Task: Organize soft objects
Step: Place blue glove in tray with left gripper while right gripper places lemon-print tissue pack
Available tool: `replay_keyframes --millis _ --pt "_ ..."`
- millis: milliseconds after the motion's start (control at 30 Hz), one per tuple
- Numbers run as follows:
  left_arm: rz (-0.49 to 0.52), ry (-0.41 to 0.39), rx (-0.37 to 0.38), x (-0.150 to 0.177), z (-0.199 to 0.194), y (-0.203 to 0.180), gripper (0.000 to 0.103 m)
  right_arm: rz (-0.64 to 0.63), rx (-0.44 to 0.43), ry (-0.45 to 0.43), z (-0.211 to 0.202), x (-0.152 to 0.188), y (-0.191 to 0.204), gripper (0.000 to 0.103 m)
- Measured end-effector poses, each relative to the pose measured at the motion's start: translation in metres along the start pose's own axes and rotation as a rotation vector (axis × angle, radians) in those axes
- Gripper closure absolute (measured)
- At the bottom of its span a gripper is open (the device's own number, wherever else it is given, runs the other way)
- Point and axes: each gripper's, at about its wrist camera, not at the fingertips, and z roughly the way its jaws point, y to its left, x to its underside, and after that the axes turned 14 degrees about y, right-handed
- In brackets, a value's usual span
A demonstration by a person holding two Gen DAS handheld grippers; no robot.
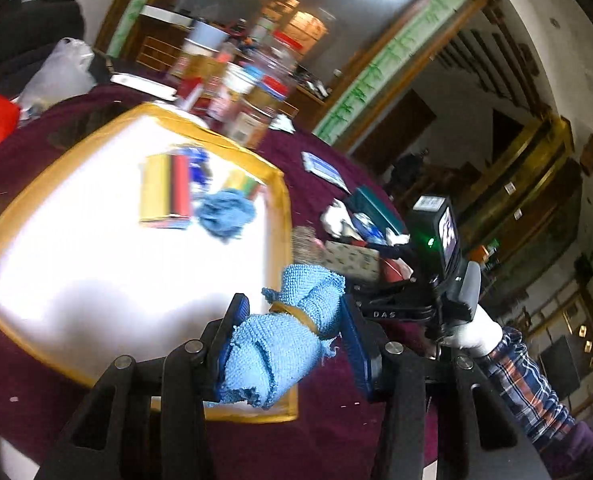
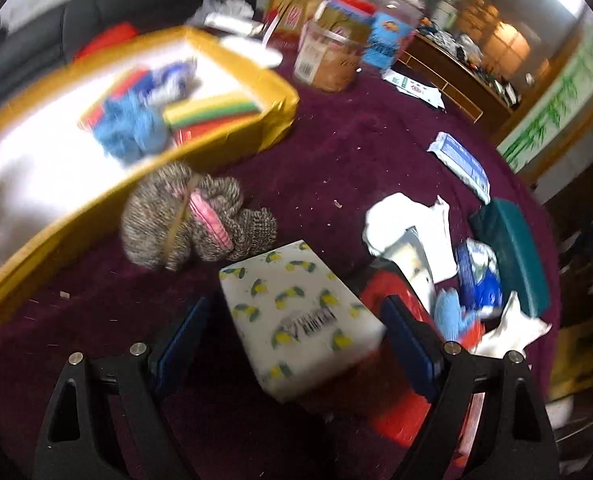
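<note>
My left gripper (image 1: pixel 294 320) is shut on a rolled light-blue cloth (image 1: pixel 284 332) bound with a rubber band, held over the near corner of the yellow-rimmed box (image 1: pixel 278 184). The box holds a blue cloth wad (image 1: pixel 224 214) and coloured sponges (image 1: pixel 166 190). My right gripper (image 2: pixel 294 312) is open, its jaws on either side of a white lemon-print tissue pack (image 2: pixel 296 316) on the maroon tablecloth (image 2: pixel 356 152). A grey knitted bundle with a pink stripe (image 2: pixel 192 216) lies between the pack and the box (image 2: pixel 232 136).
Jars and food boxes (image 2: pixel 336 52) stand at the far side of the table. A pile of white tissues (image 2: pixel 408 220), a blue toy (image 2: pixel 452 316), a red item (image 2: pixel 388 292) and a green box (image 2: pixel 516 248) lies to the right. A blue-white packet (image 2: pixel 460 160) lies beyond.
</note>
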Motion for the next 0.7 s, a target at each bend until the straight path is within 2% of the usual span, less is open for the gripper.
replay_keyframes --millis 33,100,267,367,433,533,700 --pt "-0.008 -0.008 -0.004 0.000 -0.004 0.005 0.054 -0.019 0.033 0.012 0.005 -0.003 0.005 0.031" --pt "-0.029 -0.023 -0.011 0.001 -0.013 0.018 0.054 -0.004 0.037 0.026 0.007 -0.004 0.006 0.036" --pt "-0.077 -0.025 -0.020 -0.002 -0.017 0.040 0.054 0.088 -0.007 -0.006 -0.011 0.006 -0.007 0.037" --pt "-0.084 -0.012 -0.070 -0.014 -0.018 0.048 0.054 0.150 -0.006 -0.055 -0.034 0.013 -0.017 0.037" --pt "-0.069 0.006 -0.140 -0.031 -0.015 0.051 0.054 0.183 -0.031 -0.101 -0.054 0.013 -0.021 0.037" --pt "-0.058 0.040 -0.219 -0.058 -0.002 0.059 0.054 0.187 -0.128 -0.149 -0.079 0.004 -0.013 0.037" --pt "-0.067 0.117 -0.315 -0.106 0.033 0.081 0.054 0.111 -0.314 -0.136 -0.078 -0.029 0.033 0.037"
